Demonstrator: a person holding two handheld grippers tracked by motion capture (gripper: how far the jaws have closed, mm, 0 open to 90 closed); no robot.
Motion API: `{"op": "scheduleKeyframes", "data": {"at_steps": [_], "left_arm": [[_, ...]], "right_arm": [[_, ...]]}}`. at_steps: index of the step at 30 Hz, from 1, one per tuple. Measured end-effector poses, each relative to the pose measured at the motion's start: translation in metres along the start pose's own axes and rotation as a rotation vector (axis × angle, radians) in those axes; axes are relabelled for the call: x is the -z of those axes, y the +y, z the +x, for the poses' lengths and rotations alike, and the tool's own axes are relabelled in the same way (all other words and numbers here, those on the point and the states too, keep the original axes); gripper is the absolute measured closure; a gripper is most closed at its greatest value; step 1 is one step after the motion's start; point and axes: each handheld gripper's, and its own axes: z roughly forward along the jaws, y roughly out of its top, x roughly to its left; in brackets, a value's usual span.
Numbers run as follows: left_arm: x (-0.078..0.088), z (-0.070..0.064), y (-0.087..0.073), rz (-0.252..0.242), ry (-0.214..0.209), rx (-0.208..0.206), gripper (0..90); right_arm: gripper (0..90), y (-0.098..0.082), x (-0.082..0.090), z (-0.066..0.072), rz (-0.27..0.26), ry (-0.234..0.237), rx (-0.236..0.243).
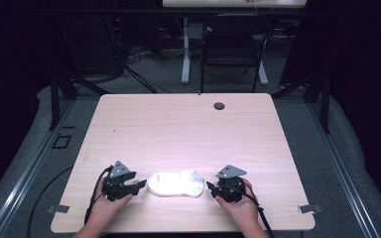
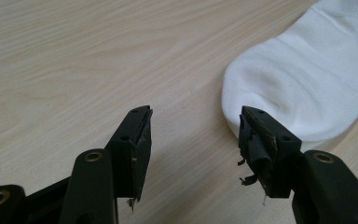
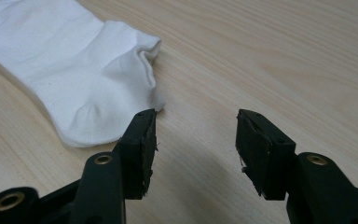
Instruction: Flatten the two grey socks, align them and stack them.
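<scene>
Since both the left gripper (image 1: 140,184) and right gripper (image 1: 210,185) are sitting wide open beside the white ankle sock (image 1: 175,183) lying flat near the table's (image 1: 188,124) front edge, they're risking pinching only one thin layer and dragging it.

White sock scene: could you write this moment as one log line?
object: white cotton ankle sock flat on wooden table | left gripper: open, at toe | right gripper: open, at cuff | held: nothing

You hold the left hand-held gripper (image 1: 140,185) pointing toward three o'clock, the right hand-held gripper (image 1: 209,185) toward nine; both jaws gape.
</scene>
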Motion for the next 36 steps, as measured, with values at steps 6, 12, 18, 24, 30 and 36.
{"op": "scheduleKeyframes", "data": {"at_steps": [6,12,18,24,30,36], "left_arm": [[-0.0017,0.0028,-0.0003,0.002,0.008,0.005,44.2],[-0.0011,0.0051,-0.0005,-0.006,0.015,0.016,43.7],[-0.0002,0.0069,-0.0006,-0.006,0.018,0.024,43.4],[0.0005,0.0081,-0.0004,-0.017,0.018,0.032,43.1],[0.0018,0.009,0.0,-0.021,0.019,0.032,42.9],[0.0018,0.0085,0.0002,-0.021,0.019,0.03,42.9]], "right_arm": [[48.0,-0.0015,-0.0014,-0.0023,0.005,-0.006,-0.006],[48.0,-0.0018,-0.0022,-0.0017,0.01,-0.007,-0.011],[48.0,-0.0013,-0.0034,-0.0002,0.01,-0.009,-0.013],[48.0,-0.0011,-0.0041,0.0006,0.011,-0.008,-0.009],[48.0,-0.0006,-0.0048,0.0012,0.017,-0.005,-0.001],[48.0,-0.0005,-0.0053,0.0022,0.01,-0.006,0.002]]}}
